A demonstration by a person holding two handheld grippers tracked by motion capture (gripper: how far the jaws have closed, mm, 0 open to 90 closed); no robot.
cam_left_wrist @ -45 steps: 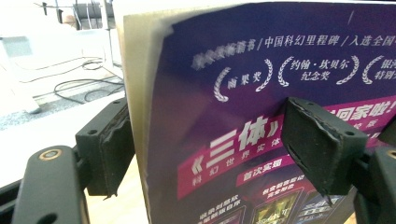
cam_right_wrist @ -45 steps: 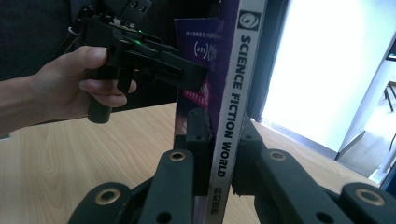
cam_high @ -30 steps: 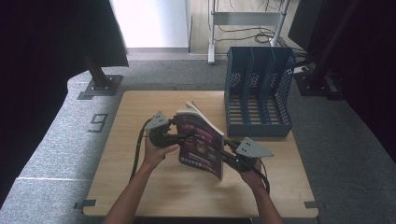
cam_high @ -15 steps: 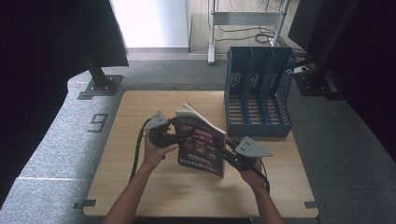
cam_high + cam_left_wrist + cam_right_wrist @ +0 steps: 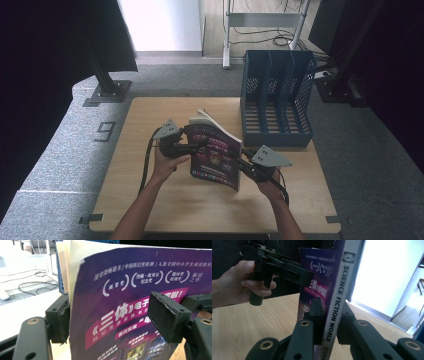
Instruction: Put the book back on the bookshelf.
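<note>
While the right gripper (image 5: 329,322) pinches the magazine's (image 5: 216,152) spine, left gripper (image 5: 110,317) fingers straddle its cover unclenched; file rack (image 5: 276,100) lies right-rear on desk (image 5: 150,200).

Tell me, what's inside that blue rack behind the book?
The blue rack has slots that look empty where they show. The book hides none of it, but its front wall covers the slot bottoms.

magazine (image 5: 216,155) now tipped more upright.
</note>
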